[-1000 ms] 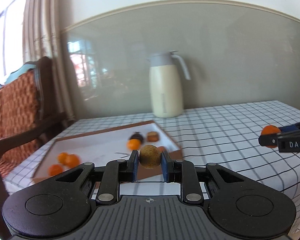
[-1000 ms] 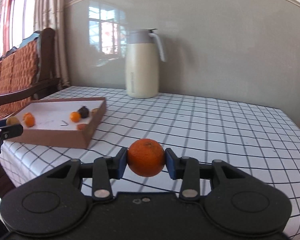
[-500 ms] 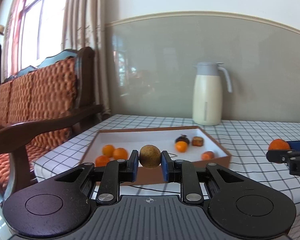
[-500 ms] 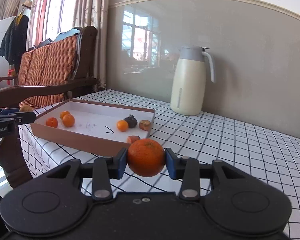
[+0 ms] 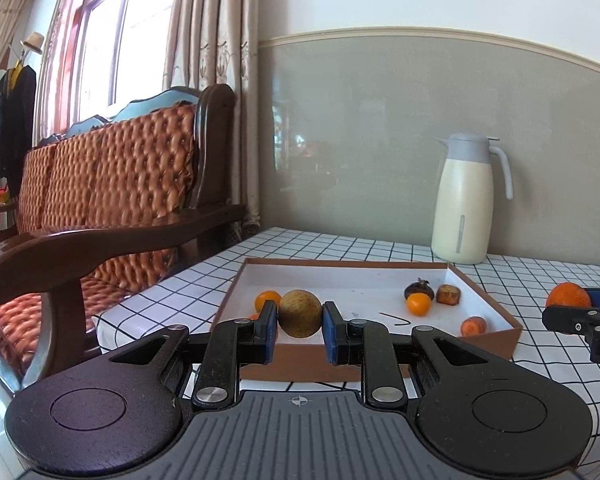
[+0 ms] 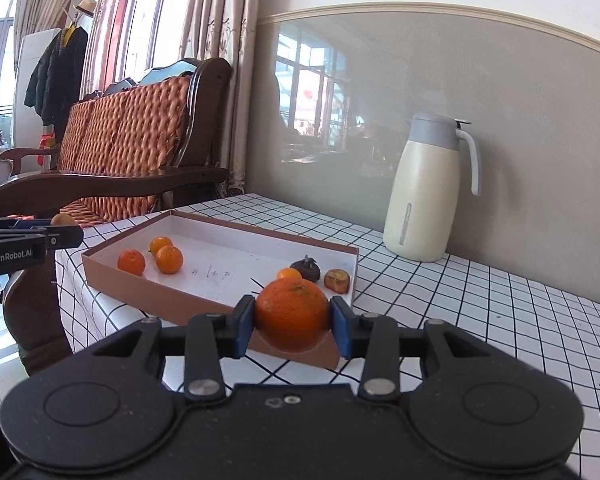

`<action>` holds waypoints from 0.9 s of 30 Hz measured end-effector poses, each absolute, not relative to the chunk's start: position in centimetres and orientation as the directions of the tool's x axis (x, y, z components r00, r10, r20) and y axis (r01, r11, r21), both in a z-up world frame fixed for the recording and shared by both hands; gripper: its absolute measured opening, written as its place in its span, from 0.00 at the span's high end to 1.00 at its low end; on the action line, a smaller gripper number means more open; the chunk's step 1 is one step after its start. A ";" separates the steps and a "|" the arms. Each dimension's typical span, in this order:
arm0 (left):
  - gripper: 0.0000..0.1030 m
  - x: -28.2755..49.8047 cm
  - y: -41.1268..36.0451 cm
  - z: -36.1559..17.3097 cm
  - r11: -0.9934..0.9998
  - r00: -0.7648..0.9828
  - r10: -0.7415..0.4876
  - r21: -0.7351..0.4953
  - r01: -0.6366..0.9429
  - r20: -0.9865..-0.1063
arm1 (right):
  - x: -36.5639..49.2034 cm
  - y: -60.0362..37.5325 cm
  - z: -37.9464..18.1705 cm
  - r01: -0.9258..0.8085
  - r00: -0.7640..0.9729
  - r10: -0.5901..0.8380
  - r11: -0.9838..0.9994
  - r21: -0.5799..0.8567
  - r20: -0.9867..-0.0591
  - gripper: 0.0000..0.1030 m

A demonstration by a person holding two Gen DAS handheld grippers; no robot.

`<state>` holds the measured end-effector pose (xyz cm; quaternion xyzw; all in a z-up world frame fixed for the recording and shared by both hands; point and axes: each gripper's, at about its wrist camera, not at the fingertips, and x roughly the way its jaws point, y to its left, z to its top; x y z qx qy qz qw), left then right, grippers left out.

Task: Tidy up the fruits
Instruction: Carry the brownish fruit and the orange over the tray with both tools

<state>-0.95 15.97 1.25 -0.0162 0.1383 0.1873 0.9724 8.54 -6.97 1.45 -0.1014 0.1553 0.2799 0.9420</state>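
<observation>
I've got a tan, speckled round fruit pinched between the blue pads of my left gripper, held in the air just in front of the near wall of the brown box. My right gripper is clamped on a big orange, pads pressing both sides, and it hangs over the near right corner of that same box. From the left camera I can see the orange and the right gripper's tips poking in at the right edge, beside the box and above the checked tablecloth.

Inside the box, on its white floor: three small oranges grouped at the left end, and at the right end another small orange touching a dark, round fruit with a stem cap, with a brown chunky piece just beside them. One more orange piece sits near the front right corner.

Further back, a cream jug with a grey lid and handle stands on the cloth against the wall. Off the table's left side is a wooden bench with orange quilted cushions, and curtains hang behind it.
</observation>
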 end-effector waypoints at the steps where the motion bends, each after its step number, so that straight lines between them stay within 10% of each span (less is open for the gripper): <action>1: 0.77 -0.9 16.1 1.2 0.929 0.892 0.359 0.018 -0.368 -0.275 | 8.6 -6.8 1.5 -0.561 0.795 0.498 0.821 -0.107 -0.347 0.69; 27: 0.77 3.5 18.3 0.8 0.921 0.890 0.379 0.005 -0.391 -0.252 | 13.0 -3.6 1.7 -0.554 0.804 0.490 0.824 -0.122 -0.338 0.69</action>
